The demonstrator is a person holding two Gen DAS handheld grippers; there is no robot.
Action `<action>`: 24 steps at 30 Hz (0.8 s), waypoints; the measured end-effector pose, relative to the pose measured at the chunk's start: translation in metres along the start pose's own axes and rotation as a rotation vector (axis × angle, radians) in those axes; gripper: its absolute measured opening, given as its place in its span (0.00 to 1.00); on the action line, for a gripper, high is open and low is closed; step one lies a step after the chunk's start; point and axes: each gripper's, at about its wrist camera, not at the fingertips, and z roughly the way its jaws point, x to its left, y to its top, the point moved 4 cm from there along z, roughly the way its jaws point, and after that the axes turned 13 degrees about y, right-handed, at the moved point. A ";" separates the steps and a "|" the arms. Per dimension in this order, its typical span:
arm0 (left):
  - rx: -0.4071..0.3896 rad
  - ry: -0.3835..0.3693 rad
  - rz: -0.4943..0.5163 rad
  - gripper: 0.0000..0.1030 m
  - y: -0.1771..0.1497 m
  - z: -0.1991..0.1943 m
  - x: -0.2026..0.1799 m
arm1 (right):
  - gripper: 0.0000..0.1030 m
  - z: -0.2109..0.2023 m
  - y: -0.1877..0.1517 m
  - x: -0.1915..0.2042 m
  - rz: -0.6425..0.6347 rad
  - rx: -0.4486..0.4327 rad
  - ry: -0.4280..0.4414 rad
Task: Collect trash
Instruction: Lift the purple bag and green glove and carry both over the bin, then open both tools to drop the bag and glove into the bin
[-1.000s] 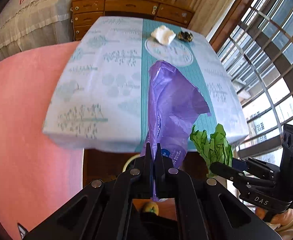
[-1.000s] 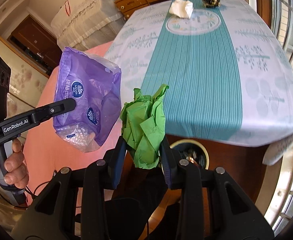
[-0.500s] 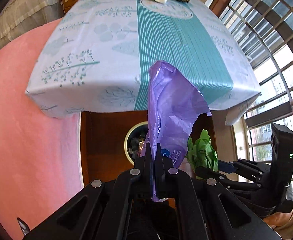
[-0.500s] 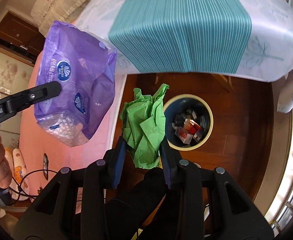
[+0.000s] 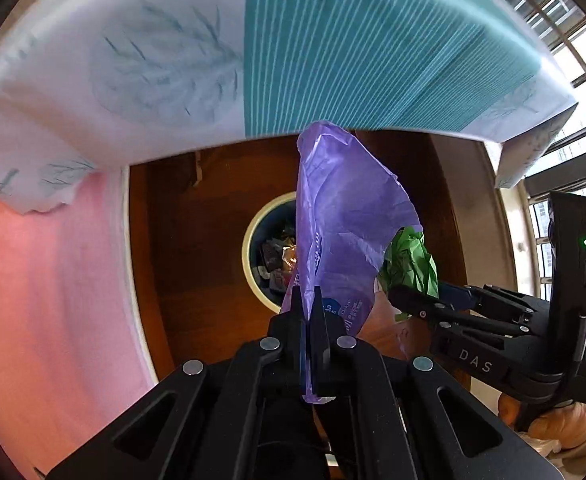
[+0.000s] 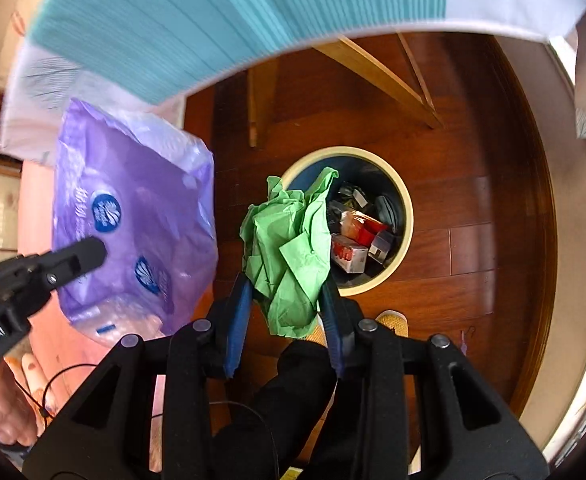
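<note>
Right wrist view: right gripper point(image 6: 287, 280) pinches crumpled green paper point(image 6: 289, 248) above the part-filled waste bin point(image 6: 407, 216); left gripper point(image 5: 308, 304) clamps a purple wrapper point(image 5: 345, 216) alongside. Both await dropping.

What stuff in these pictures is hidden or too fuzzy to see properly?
1. Trash bin, left wrist view: the purple bag in the left tool covers its right half.
2. Bin, right wrist view: the green paper in the right tool hides its left side.
3. Tablecloth: its pattern is motion-blurred in both views, and the tabletop is cut off by the top edge.
4. Writing on the bag: too small to read.
</note>
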 end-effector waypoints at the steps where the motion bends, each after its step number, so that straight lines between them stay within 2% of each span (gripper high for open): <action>1: 0.007 -0.010 -0.004 0.01 0.001 0.014 -0.001 | 0.29 0.009 0.000 -0.007 0.013 -0.001 -0.003; 7: 0.052 -0.040 -0.047 0.01 0.014 0.093 -0.002 | 0.29 0.055 0.005 -0.048 0.090 -0.012 -0.014; 12: 0.076 -0.045 -0.037 0.02 0.021 0.140 -0.010 | 0.29 0.085 0.015 -0.070 0.136 -0.025 -0.016; 14: 0.091 -0.031 -0.027 0.05 0.021 0.156 -0.014 | 0.30 0.094 0.018 -0.073 0.142 -0.026 -0.013; 17: 0.094 0.003 -0.025 0.29 0.022 0.175 -0.018 | 0.33 0.104 0.022 -0.077 0.142 -0.018 -0.017; 18: 0.087 0.013 -0.029 0.40 0.022 0.178 -0.019 | 0.35 0.107 0.022 -0.080 0.140 -0.014 -0.017; 19: 0.079 0.018 -0.035 0.50 0.020 0.183 -0.022 | 0.42 0.108 0.023 -0.080 0.138 -0.010 -0.021; 20: 0.074 0.025 -0.041 0.54 0.019 0.186 -0.021 | 0.52 0.110 0.024 -0.081 0.135 -0.010 -0.033; 22: 0.075 0.044 -0.056 0.64 0.017 0.192 -0.018 | 0.55 0.112 0.025 -0.080 0.131 -0.011 -0.040; 24: 0.078 0.055 -0.070 0.65 0.017 0.193 -0.014 | 0.55 0.115 0.025 -0.082 0.133 -0.005 -0.040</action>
